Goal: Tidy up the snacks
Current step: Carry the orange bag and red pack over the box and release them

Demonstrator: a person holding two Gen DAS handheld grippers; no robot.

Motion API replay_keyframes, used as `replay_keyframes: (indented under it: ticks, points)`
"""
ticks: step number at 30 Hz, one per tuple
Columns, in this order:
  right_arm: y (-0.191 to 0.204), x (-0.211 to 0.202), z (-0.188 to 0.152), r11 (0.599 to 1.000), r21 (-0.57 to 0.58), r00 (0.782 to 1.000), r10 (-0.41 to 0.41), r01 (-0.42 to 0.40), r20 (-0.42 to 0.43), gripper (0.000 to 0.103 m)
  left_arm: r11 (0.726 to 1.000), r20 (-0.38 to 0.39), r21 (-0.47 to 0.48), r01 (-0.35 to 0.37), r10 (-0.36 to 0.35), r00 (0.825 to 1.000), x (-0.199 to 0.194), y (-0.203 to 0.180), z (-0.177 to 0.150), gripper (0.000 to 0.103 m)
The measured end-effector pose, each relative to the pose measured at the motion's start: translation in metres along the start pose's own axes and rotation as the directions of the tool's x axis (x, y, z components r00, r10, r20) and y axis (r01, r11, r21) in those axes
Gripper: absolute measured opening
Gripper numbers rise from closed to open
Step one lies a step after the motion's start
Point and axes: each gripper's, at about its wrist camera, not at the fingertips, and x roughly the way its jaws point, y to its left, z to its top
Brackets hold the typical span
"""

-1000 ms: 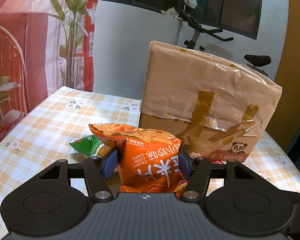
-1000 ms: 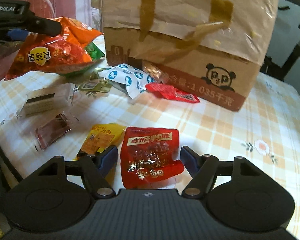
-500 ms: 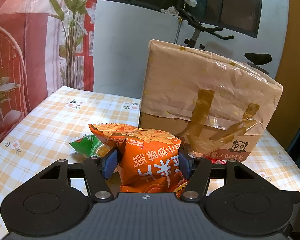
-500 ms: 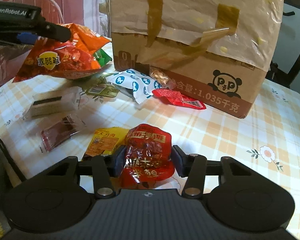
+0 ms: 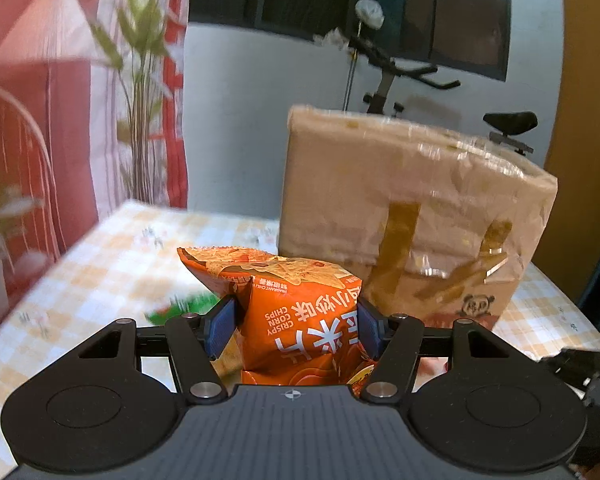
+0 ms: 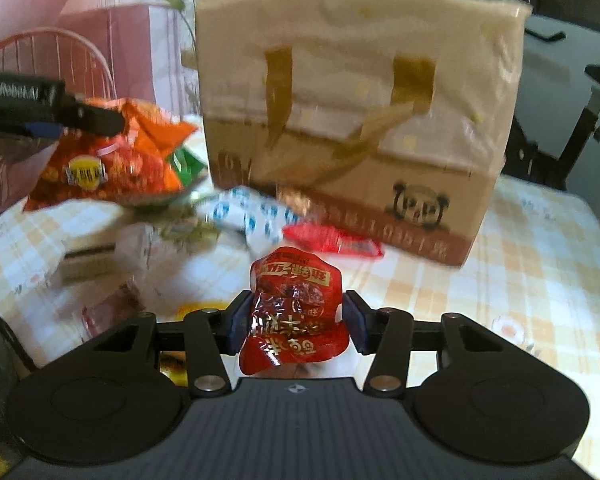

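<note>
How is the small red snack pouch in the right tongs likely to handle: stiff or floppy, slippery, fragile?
The red pouch looks floppy: it crumples and bulges between the right tongs, which have just been closing on it. Its glossy film suggests that it may be slippery, so it could slide out under a loose pinch. It is probably light for its size, since it holds its place in that side pinch alone.

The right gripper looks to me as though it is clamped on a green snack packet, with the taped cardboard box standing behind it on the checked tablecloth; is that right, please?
Not quite: the right wrist view shows the right gripper clamped on a red snack packet, not a green one. The taped cardboard box does stand behind it on the checked tablecloth.
</note>
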Motion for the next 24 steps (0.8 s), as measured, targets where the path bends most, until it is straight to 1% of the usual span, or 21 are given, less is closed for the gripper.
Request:
replay_keyframes:
  ticks: [3, 7, 11, 15, 20, 22, 24]
  points:
    - [-0.004, -0.008, 0.013, 1.0, -0.012, 0.998, -0.014, 0.014, 0.055, 0.051, 0.999, 0.07, 0.034, -0.005, 0.002, 0.998, -0.009, -0.003, 0.014, 0.065]
    - [-0.011, -0.021, 0.036, 0.999, -0.023, 0.991, -0.028, 0.031, 0.135, 0.051, 0.999, 0.161, 0.054, -0.002, -0.007, 0.987, -0.018, -0.006, 0.04, 0.065]
    - [-0.017, -0.035, 0.066, 0.998, -0.04, 0.973, -0.045, 0.055, 0.224, 0.051, 0.998, 0.236, 0.055, 0.017, -0.029, 0.971, -0.022, -0.012, 0.07, 0.065]
    - [-0.021, -0.049, 0.099, 0.998, -0.037, 0.948, -0.034, 0.048, 0.317, 0.051, 0.997, 0.297, 0.065, 0.045, -0.062, 0.953, -0.017, -0.023, 0.105, 0.065]
    - [-0.028, -0.052, 0.14, 0.997, -0.055, 0.914, -0.02, 0.046, 0.404, 0.051, 0.991, 0.328, 0.096, 0.092, -0.119, 0.937, 0.008, -0.042, 0.147, 0.065]
    - [-0.032, -0.047, 0.155, 0.996, -0.062, 0.905, -0.025, 0.057, 0.425, 0.051, 0.989, 0.323, 0.106, 0.102, -0.131, 0.937, 0.025, -0.049, 0.16, 0.065]
    - [-0.037, -0.037, 0.168, 0.995, -0.06, 0.902, -0.04, 0.073, 0.43, 0.051, 0.987, 0.296, 0.103, 0.127, -0.152, 0.943, 0.046, -0.057, 0.173, 0.065]
